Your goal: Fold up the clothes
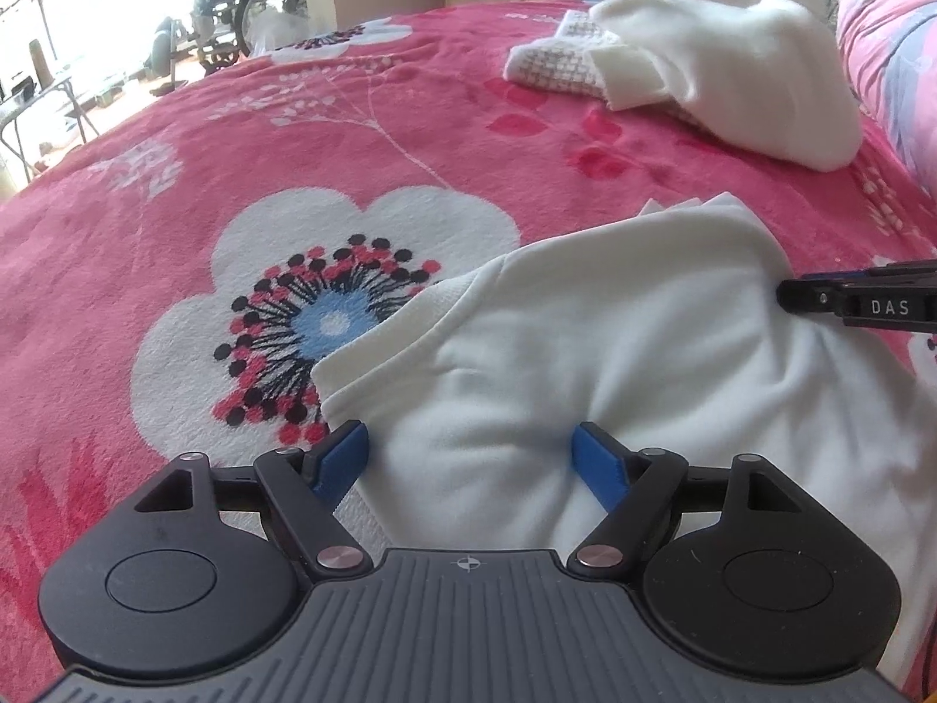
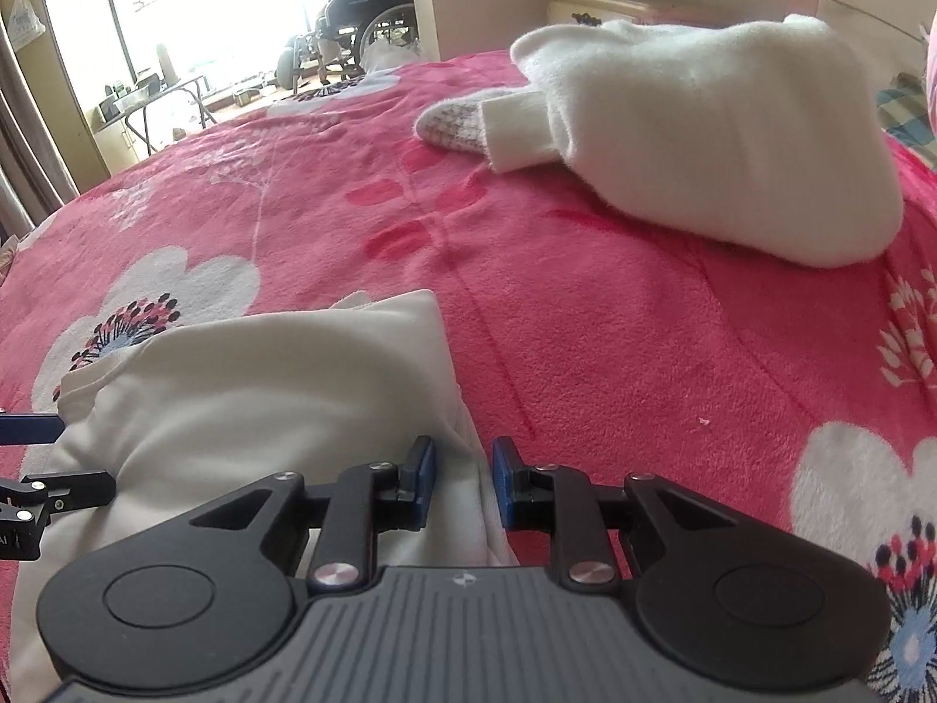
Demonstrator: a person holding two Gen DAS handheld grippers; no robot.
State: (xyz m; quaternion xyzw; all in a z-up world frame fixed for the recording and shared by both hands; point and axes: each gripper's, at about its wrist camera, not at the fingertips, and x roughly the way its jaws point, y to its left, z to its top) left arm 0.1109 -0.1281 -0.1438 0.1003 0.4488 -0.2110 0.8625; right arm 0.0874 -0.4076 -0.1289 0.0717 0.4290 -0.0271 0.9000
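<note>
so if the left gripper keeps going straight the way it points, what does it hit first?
Most likely the white garment directly below its tips: the left gripper has its jaws open, angled down over the bunched cloth. The pink floral blanket lies underneath. Whether the pads already touch the fabric is unclear.

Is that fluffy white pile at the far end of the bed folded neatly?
No, the fluffy white pile lies in a rumpled heap on the pink blanket, with a checked piece poking out.
</note>
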